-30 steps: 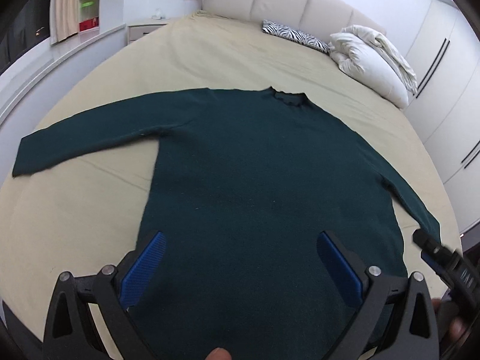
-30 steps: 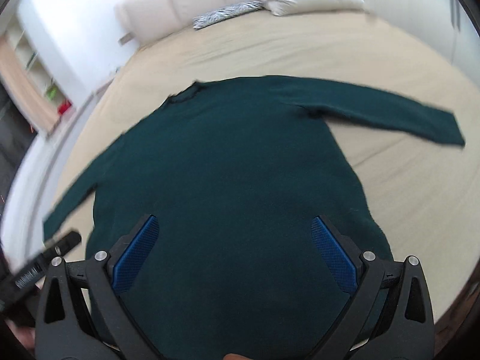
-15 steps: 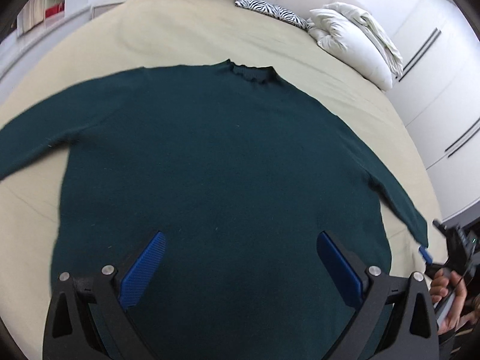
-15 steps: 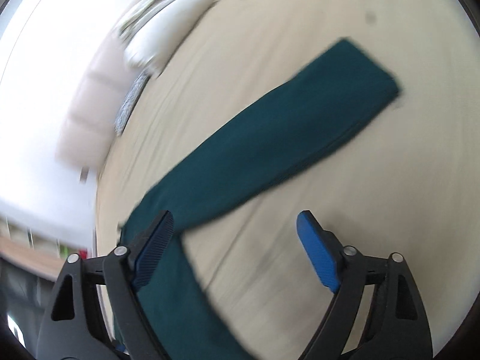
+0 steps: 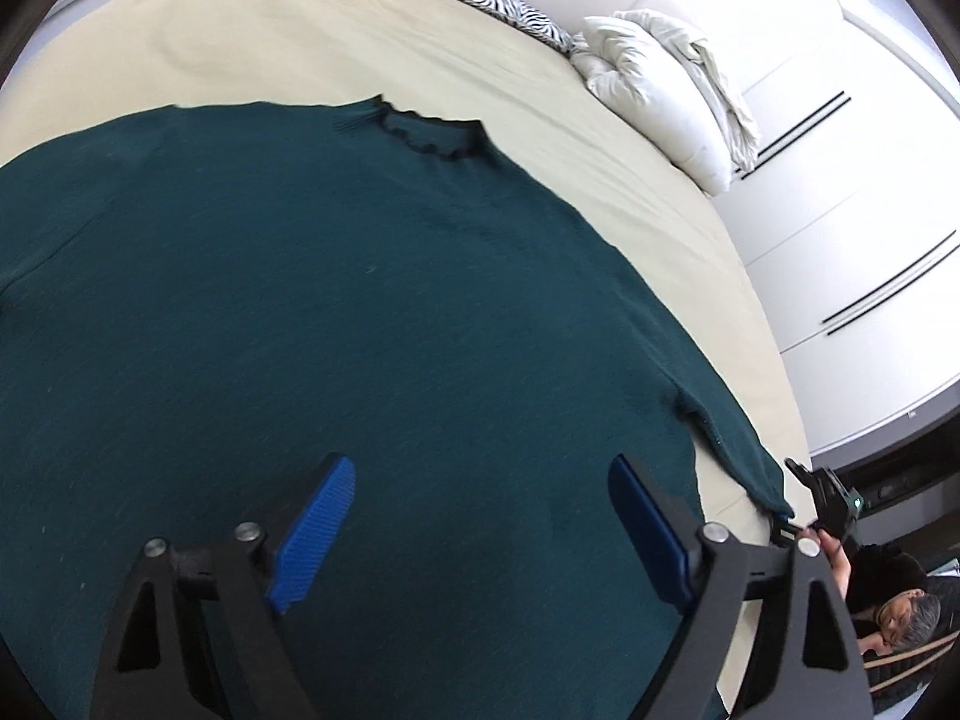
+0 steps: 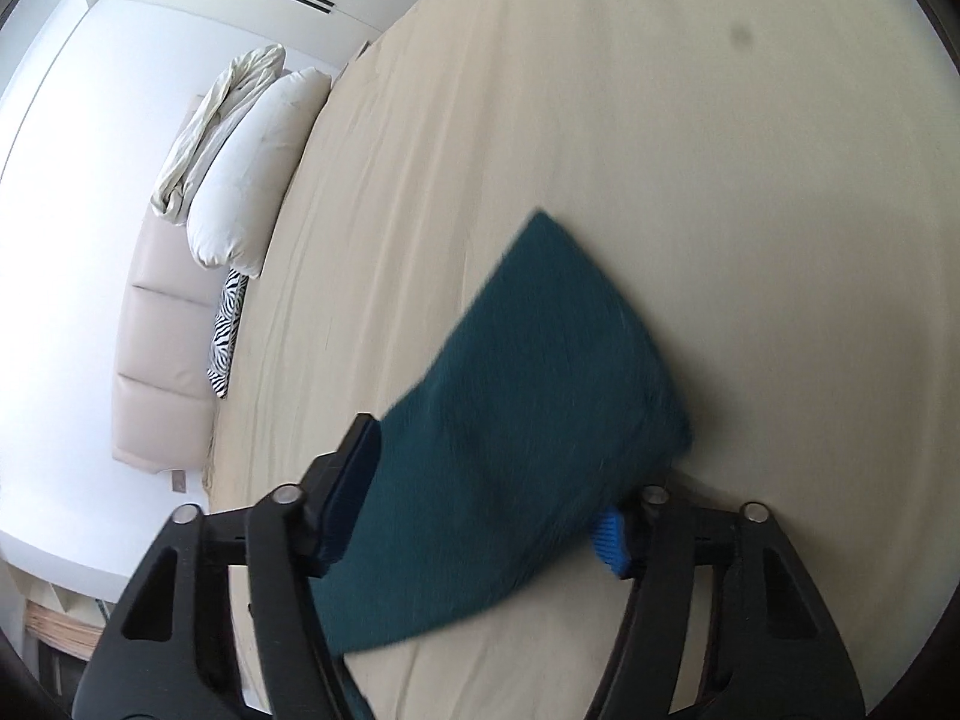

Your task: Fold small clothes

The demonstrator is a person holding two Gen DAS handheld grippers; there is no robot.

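While flat on bed, sweater sleeve (image 6: 528, 396) between right gripper (image 6: 474, 510) jaws.

**Bright Room, Round Pictures, Some Blur**

You had lots of soft daylight. In your right view the wall (image 6: 54, 228) beside the headboard was so bright it washed out to plain white. The cupboards (image 5: 840, 192) in your left view glared too. Shadows were faint and soft on the sheet (image 6: 660, 90). Both pictures bent like a fishbowl, with dark corners all round. Your right view was smeared: the green sleeve (image 6: 528, 408) had fuzzy edges. Your left view was sharper, though the sweater (image 5: 360, 330) looked a little soft. A small dark smudge (image 6: 742, 34) sat on the sheet or the lens.
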